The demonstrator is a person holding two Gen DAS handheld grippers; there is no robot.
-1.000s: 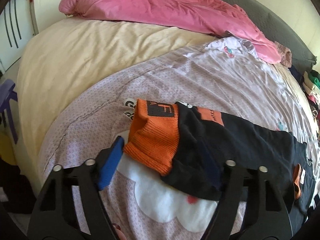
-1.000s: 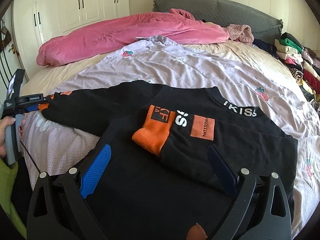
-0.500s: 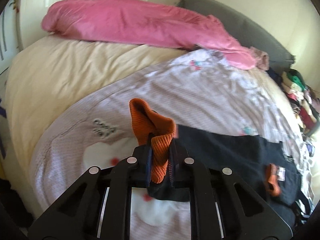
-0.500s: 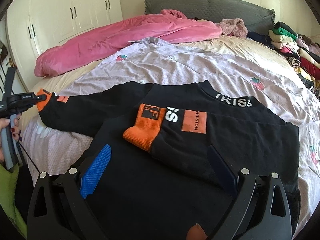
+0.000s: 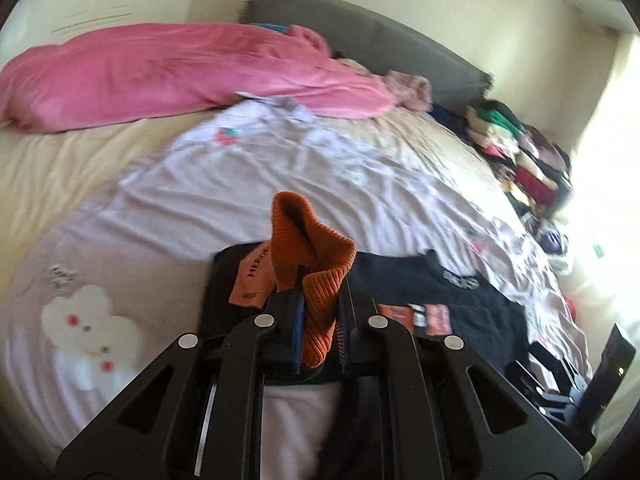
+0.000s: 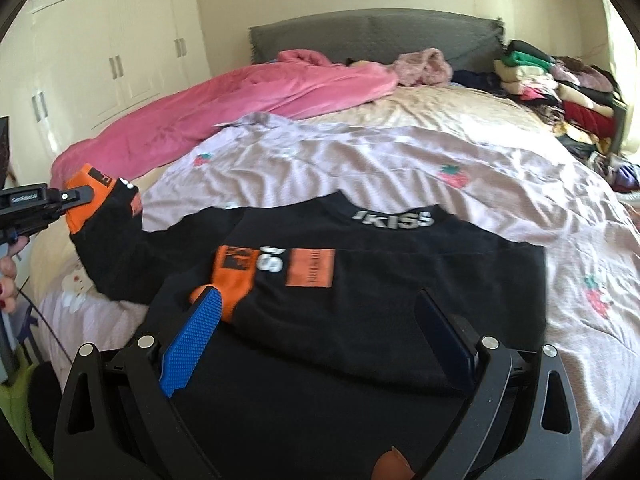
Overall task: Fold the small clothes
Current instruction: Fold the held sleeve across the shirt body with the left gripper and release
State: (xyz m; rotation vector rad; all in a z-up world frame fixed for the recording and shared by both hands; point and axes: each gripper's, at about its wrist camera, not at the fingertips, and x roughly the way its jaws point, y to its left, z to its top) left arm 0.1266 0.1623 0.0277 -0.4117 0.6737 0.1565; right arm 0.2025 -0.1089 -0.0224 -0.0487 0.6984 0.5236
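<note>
Status: fold roughly half done, judging by the layout.

Black sweatshirt (image 6: 360, 280) lies flat on the lilac quilt (image 6: 360, 160), collar w/ white lettering at 12 o'clock in the right wrist view. One sleeve is already folded across the chest — its orange cuff (image 6: 232, 276) sits at approx 9 o'clock of the body centre, just past the right gripper's blue pad.

Other sleeve is not folded yet. Left gripper (image 5: 320, 300) is pressed together, pinching that sleeve's orange cuff (image 5: 316, 256); cuff is bunched upward, lifted off the quilt. Same sleeve in the right wrist view stretches out to 10 o'clock, clear of the body.

Right gripper (image 6: 316, 320) — fingers spread, nothing between them, hovering over the lower body of the sweatshirt, no contact visible.

Left to do, my read: lay 2nd sleeve across chest, then fold body hem-to-collar. Stack of folded clothes (image 6: 560, 88) at 2 o'clock is likely the drop spot; can't confirm.
</note>
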